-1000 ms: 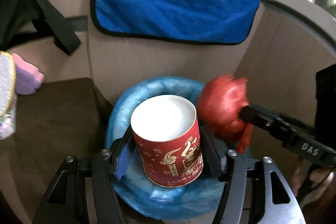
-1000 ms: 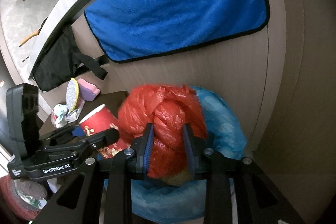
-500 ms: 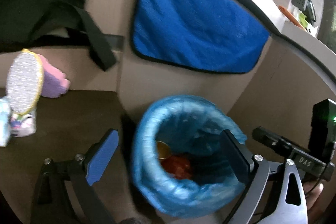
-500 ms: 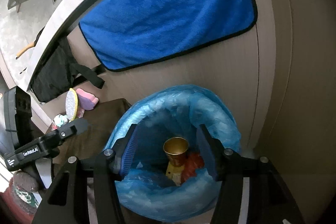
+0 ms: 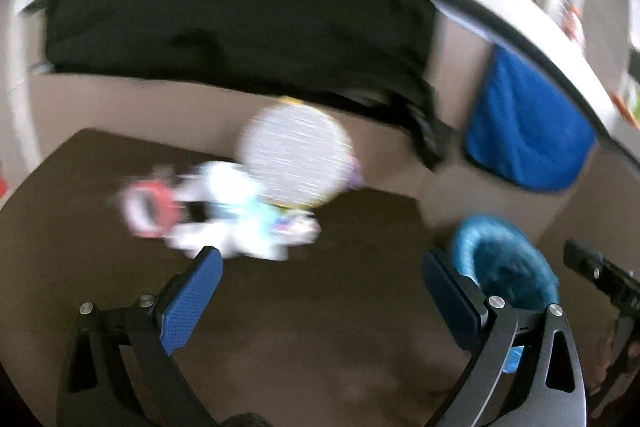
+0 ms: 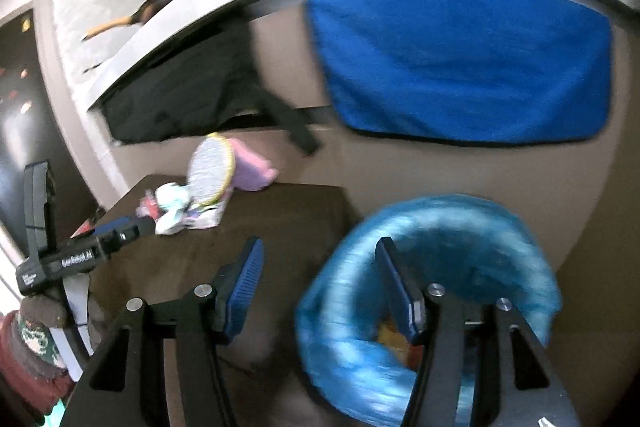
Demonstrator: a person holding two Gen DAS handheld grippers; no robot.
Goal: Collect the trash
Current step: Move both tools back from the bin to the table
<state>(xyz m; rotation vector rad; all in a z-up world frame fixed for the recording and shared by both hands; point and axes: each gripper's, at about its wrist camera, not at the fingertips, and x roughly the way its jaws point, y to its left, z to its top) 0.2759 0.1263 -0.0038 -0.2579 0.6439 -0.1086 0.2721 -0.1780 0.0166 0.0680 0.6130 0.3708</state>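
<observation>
My left gripper (image 5: 324, 287) is open and empty above a dark brown table (image 5: 320, 327). Beyond it lies a blurred heap of crumpled white wrappers (image 5: 244, 227) with a red and white ring (image 5: 150, 211). The bin with the blue bag (image 5: 508, 263) is at the right. My right gripper (image 6: 320, 283) is open and empty, its right finger over the bin's rim (image 6: 440, 223); trash shows inside the bin (image 6: 390, 337). The wrappers (image 6: 188, 215) lie far left, by the left gripper's tip (image 6: 124, 231).
A round white brush with a yellow rim (image 5: 296, 155) and a pink sponge (image 6: 252, 171) lean at the table's back. A blue towel (image 6: 460, 63) and a black cloth (image 6: 192, 95) hang on the beige cabinet front.
Both grippers let the red cup and red bag fall into the bin and opened. Both have since swung left, the left one now over the table facing the wrappers.
</observation>
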